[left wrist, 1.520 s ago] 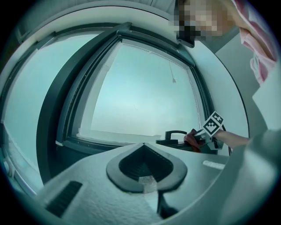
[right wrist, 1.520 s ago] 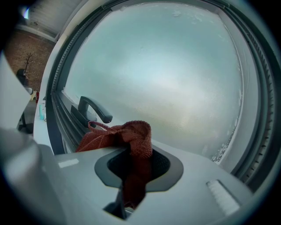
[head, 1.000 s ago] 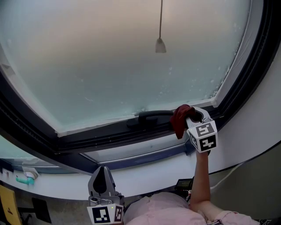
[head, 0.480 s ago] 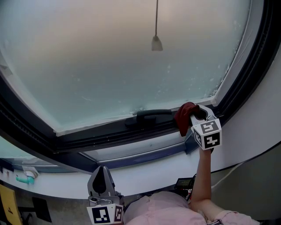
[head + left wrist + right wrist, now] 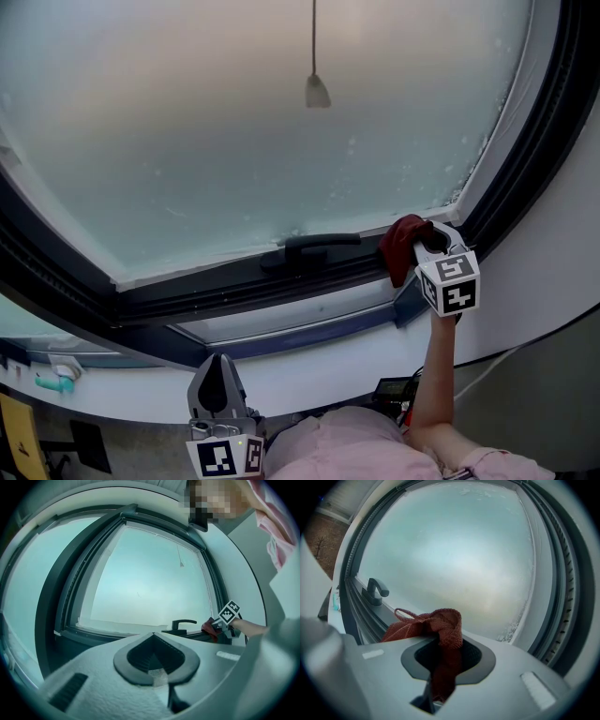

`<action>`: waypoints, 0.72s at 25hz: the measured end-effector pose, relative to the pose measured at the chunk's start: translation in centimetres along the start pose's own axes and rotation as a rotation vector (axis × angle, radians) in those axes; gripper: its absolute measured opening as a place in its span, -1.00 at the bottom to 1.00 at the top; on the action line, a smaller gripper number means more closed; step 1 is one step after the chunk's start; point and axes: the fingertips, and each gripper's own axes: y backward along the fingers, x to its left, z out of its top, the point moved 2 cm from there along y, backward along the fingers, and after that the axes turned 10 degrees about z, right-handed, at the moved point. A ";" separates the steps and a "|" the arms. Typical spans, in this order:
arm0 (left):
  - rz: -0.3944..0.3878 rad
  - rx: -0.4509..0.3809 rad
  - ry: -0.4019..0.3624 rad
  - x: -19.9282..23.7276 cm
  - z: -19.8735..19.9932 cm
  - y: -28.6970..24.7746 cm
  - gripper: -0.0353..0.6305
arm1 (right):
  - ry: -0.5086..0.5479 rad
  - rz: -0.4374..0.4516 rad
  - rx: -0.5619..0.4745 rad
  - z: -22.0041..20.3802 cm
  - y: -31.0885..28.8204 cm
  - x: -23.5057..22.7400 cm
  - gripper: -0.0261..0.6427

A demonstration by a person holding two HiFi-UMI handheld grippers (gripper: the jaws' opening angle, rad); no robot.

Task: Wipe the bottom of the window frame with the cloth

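Rightward we slid our right gripper (image 5: 427,246), clamped on the cloth (image 5: 397,251), along the frame (image 5: 216,283) bottom (left gripper (image 5: 215,370) closed, empty).

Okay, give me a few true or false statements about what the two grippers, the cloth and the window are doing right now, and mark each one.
1. The right gripper is clamped on a red cloth. True.
2. In the head view the red cloth sits left of the window handle. False: it is to the right of the handle, near the lower right corner of the window frame.
3. The left gripper is pressed against the window frame. False: it is held low near the person's body, jaws together and empty.
4. A pull cord hangs in front of the frosted pane. True.
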 end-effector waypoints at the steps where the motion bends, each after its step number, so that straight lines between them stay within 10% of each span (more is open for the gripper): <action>1: 0.000 0.001 0.000 -0.1 -0.1 0.0 -0.91 | -0.002 -0.002 0.000 -0.1 0.0 -0.2 -0.73; 18: -0.007 0.000 0.003 -1.7 -0.2 -0.6 -0.91 | -0.035 -0.052 -0.008 -1.5 1.0 -3.6 -0.73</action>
